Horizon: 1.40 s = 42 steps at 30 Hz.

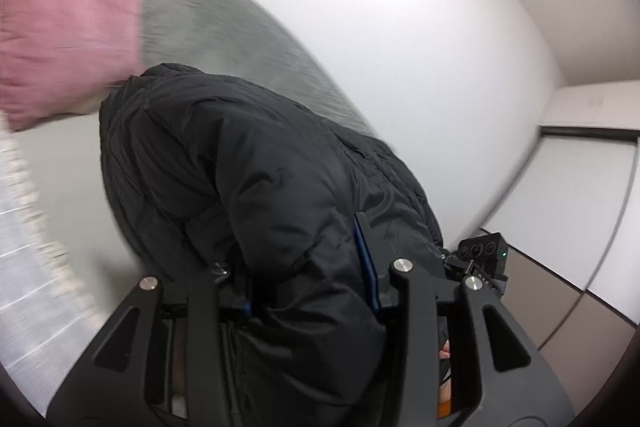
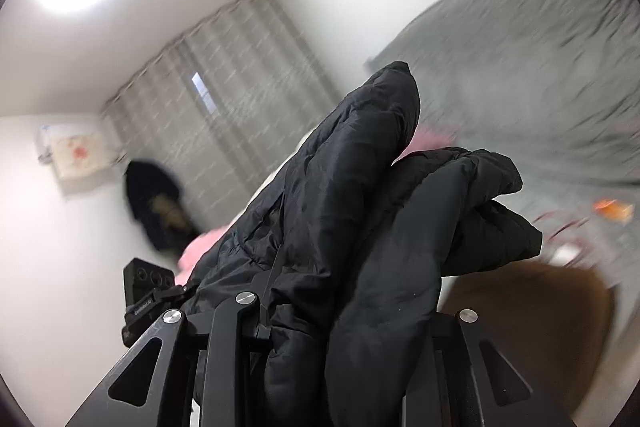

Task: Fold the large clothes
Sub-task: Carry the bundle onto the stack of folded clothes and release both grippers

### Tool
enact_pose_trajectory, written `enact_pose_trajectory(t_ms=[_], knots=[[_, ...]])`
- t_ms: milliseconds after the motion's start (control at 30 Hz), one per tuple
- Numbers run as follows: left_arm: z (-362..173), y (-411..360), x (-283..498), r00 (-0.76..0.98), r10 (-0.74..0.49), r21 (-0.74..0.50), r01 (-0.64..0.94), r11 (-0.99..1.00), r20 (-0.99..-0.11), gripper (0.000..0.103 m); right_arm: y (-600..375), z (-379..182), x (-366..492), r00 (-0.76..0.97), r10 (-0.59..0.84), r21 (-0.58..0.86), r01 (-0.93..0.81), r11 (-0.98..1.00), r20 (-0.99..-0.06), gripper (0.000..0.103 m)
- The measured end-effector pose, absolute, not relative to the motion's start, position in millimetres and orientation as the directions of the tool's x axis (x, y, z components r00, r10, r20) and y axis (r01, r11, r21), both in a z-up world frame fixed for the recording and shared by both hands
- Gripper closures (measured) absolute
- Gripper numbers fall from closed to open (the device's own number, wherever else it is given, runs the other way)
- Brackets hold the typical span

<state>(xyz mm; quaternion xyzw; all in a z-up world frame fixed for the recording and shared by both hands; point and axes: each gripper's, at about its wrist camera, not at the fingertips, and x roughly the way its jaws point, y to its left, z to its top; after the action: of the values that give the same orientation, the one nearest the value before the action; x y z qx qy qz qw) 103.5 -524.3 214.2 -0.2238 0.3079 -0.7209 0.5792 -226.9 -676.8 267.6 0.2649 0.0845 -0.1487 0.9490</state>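
A black puffer jacket (image 1: 248, 167) is lifted in the air, and both grippers hold it. In the left wrist view my left gripper (image 1: 308, 279) is shut on a thick fold of it; one blue-edged finger (image 1: 366, 259) shows and the other is buried in the fabric. The right wrist view has my right gripper (image 2: 340, 291) shut on another bunch of the same jacket (image 2: 360, 187), which bulges up over both fingers and hides their tips. The two grippers are close together: each view shows the other one's black camera box (image 1: 484, 251) (image 2: 146, 285) beside the jacket.
A grey bed (image 2: 520, 67) lies behind the jacket, with pink fabric (image 1: 68, 47) and small orange and red items (image 2: 612, 209) on it. Striped curtains (image 2: 240, 87), white walls, a dark garment hung on the wall (image 2: 158, 207) and a brown surface (image 2: 528, 327) surround it. Both views are blurred and tilted.
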Motion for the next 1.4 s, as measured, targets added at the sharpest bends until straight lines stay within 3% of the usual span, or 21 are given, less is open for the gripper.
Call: enact_pose_trajectory(t_ms=[100,200,300,400,433,467,567,667,733,800,867,933,1133,1300,1400], knots=[[207.2,-566.9,81.4,-0.311,-0.949,-0.693,0.673,-0.26,0.054,0.061,-694.6,271.3,-275.5,0.936,-0.3,0.46,0.351,0.816,-0.182,0.076],[174.5,-593.0,72.3,-0.346,-0.938,-0.719,0.649,-0.249,0.012,0.061,-704.9,249.4,-312.2,0.93,-0.329,0.473,0.367,0.801,-0.163,0.076],[121.8,-629.5,74.4,-0.351,-0.924,-0.781,0.615,-0.108,-0.149,0.061,-736.0,207.7,-319.9,0.902,-0.331,0.535,0.431,0.726,-0.278,0.076],[64.4,-649.5,85.3,-0.321,-0.888,-0.795,0.601,0.078,-0.33,0.056,-760.7,134.6,-304.5,0.805,-0.295,0.556,0.575,0.6,-0.515,0.072],[53.4,-650.7,88.6,-0.324,-0.885,-0.808,0.582,0.092,-0.334,0.056,-766.0,105.8,-300.6,0.766,-0.276,0.557,0.621,0.551,-0.58,0.067],[45.8,-650.0,92.4,-0.327,-0.889,-0.827,0.555,0.094,-0.321,0.055,-769.3,82.4,-301.7,0.767,-0.249,0.59,0.622,0.514,-0.591,0.066],[54.4,-646.0,89.7,-0.322,-0.888,-0.818,0.566,0.097,-0.328,0.055,-774.2,57.3,-314.9,0.837,-0.217,0.701,0.542,0.463,-0.503,0.063],[79.9,-645.3,77.3,-0.286,-0.882,-0.747,0.656,0.105,-0.375,0.054,-759.3,59.9,-313.2,0.839,-0.248,0.704,0.542,0.459,-0.484,0.059],[85.8,-637.9,63.5,-0.241,-0.867,-0.685,0.714,0.145,-0.435,0.046,-755.9,67.9,-319.0,0.81,-0.289,0.671,0.585,0.456,-0.51,0.047],[83.2,-638.5,59.6,-0.185,-0.842,-0.601,0.776,0.191,-0.506,0.022,-745.0,86.5,-328.5,0.751,-0.352,0.595,0.658,0.461,-0.558,0.035],[83.7,-629.8,54.1,-0.11,-0.813,-0.516,0.818,0.252,-0.572,0.014,-732.9,95.5,-333.1,0.691,-0.419,0.508,0.72,0.473,-0.589,0.024],[84.3,-617.9,51.1,-0.052,-0.796,-0.456,0.842,0.29,-0.603,0.013,-720.4,111.3,-335.7,0.624,-0.487,0.416,0.777,0.473,-0.611,0.019],[105.0,-572.5,44.7,0.149,-0.732,-0.297,0.846,0.442,-0.664,0.01,-653.6,144.4,-340.6,0.47,-0.612,0.199,0.866,0.459,-0.636,0.017],[97.2,-538.5,15.6,0.271,-0.596,-0.102,0.85,0.517,-0.756,0.004,-591.4,144.6,-325.5,0.449,-0.622,0.156,0.87,0.467,-0.642,0.011],[85.1,-521.7,2.8,0.281,-0.547,-0.069,0.844,0.532,-0.789,0.004,-561.9,130.6,-304.1,0.421,-0.612,0.105,0.869,0.483,-0.669,0.011]])
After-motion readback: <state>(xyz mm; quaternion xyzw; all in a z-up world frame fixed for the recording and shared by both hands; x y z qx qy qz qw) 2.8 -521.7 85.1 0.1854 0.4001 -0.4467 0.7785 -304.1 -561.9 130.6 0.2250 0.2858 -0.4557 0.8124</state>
